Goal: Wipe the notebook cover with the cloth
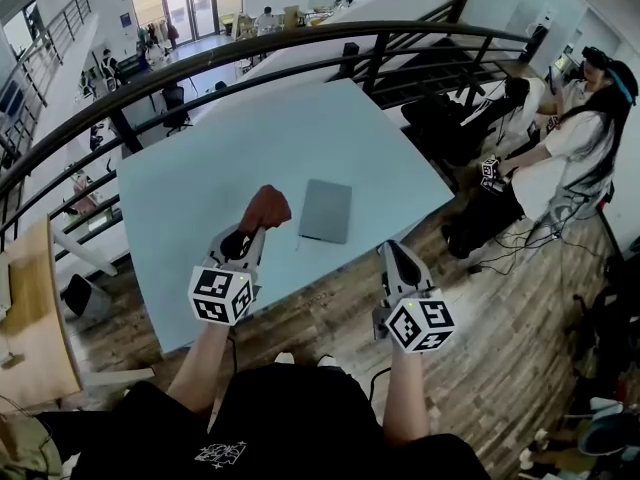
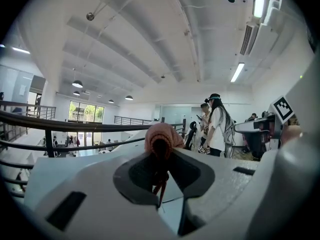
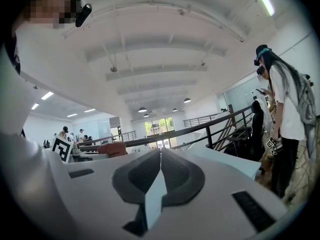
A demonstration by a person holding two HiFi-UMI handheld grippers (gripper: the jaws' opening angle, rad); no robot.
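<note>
- The left tool (image 1: 257, 228) is clamped on a bunched-up reddish-brown cloth (image 1: 266, 208). In the left gripper view the wad sticks out past the tips, with a bit of it pinched down between the pads.
- The flat grey notebook (image 1: 326, 210) is lying shut on the pale blue worktop (image 1: 250, 138), roughly in the middle of the near half.
- The cloth sits just to the left of the notebook, with a sliver of worktop showing between them. Can't tell whether the cloth is actually touching the surface or is a bit above it.
- The right tool (image 1: 387, 250) has its jaws pressed together with nothing in them. The right gripper view shows only a thin seam between the pads.
- It's at the near edge of the worktop, to the right of the notebook and well clear of it.
- Background: a black railing (image 1: 300, 43) curves around the far side, the wooden floor (image 1: 500, 318) is below, and a person in a white top (image 1: 575, 153) is off to the right.
</note>
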